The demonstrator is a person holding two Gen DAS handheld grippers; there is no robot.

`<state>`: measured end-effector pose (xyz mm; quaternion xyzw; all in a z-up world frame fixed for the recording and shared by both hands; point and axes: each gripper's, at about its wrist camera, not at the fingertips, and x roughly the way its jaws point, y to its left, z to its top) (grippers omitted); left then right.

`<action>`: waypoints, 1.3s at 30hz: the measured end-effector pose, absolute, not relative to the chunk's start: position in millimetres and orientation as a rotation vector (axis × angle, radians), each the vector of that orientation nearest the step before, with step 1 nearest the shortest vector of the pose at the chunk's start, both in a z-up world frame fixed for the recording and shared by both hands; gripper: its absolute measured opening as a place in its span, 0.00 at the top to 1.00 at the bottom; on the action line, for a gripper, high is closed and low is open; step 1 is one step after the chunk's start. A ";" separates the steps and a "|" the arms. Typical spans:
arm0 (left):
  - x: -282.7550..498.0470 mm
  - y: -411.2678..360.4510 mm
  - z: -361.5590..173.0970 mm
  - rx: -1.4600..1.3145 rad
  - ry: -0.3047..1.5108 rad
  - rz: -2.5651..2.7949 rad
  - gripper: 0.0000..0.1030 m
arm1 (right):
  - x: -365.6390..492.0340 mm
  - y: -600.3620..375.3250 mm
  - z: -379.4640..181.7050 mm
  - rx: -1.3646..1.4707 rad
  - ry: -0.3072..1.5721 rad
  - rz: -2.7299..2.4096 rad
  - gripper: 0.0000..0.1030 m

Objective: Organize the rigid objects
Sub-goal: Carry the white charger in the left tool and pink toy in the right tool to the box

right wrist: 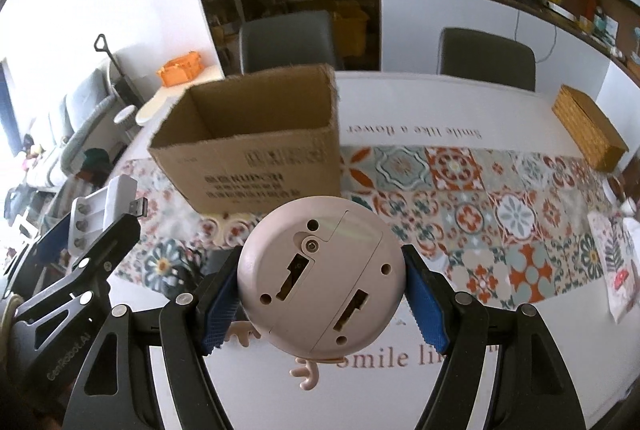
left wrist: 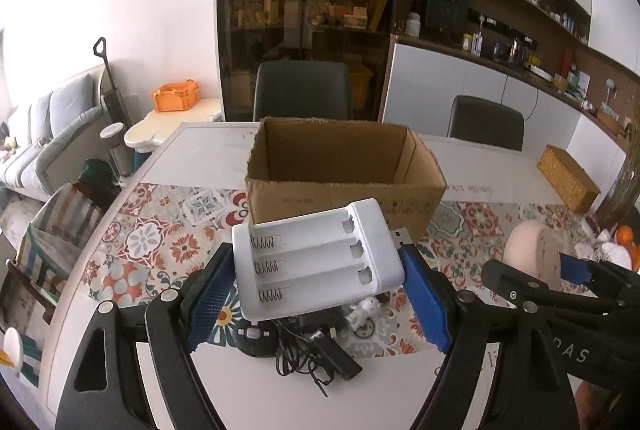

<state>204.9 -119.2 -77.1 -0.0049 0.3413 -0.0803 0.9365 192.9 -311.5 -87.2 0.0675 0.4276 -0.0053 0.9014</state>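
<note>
My left gripper (left wrist: 316,290) is shut on a white battery charger (left wrist: 316,258) with three empty slots, held above the table in front of an open cardboard box (left wrist: 344,166). The charger (right wrist: 104,210) and the left gripper (right wrist: 72,242) also show at the left of the right wrist view. My right gripper (right wrist: 320,290) is shut on a round pink gadget (right wrist: 320,274) with small antlers, its underside facing the camera. The same pink gadget (left wrist: 532,254) appears at the right of the left wrist view. The cardboard box (right wrist: 256,134) looks empty.
Below the charger lies a pile of black cables and small devices (left wrist: 304,342) on the table. A woven basket (right wrist: 588,130) sits at the far right. Two dark chairs (left wrist: 304,90) stand behind the table, whose patterned runner (right wrist: 480,214) crosses its middle.
</note>
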 end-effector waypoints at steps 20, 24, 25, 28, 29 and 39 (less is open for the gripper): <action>251.3 -95.2 -32.7 0.023 0.629 -0.195 0.21 | 227.0 -279.4 -35.8 0.138 0.763 0.008 0.28; 271.7 -97.4 -31.4 0.030 0.646 -0.212 0.21 | 245.4 -280.9 -31.5 0.140 0.766 -0.002 0.28; 276.3 -98.2 -31.0 0.031 0.651 -0.214 0.21 | 248.6 -282.2 -31.7 0.145 0.772 -0.009 0.28; 293.1 -101.0 -30.4 0.029 0.675 -0.241 0.21 | 259.7 -285.3 -28.6 0.157 0.769 -0.025 0.28; 296.5 -101.5 -30.3 0.033 0.679 -0.240 0.21 | 263.5 -286.7 -27.9 0.161 0.769 -0.032 0.28; 354.7 -118.1 -29.0 0.077 0.760 -0.261 0.21 | 317.7 -294.0 -24.3 0.152 0.820 -0.068 0.28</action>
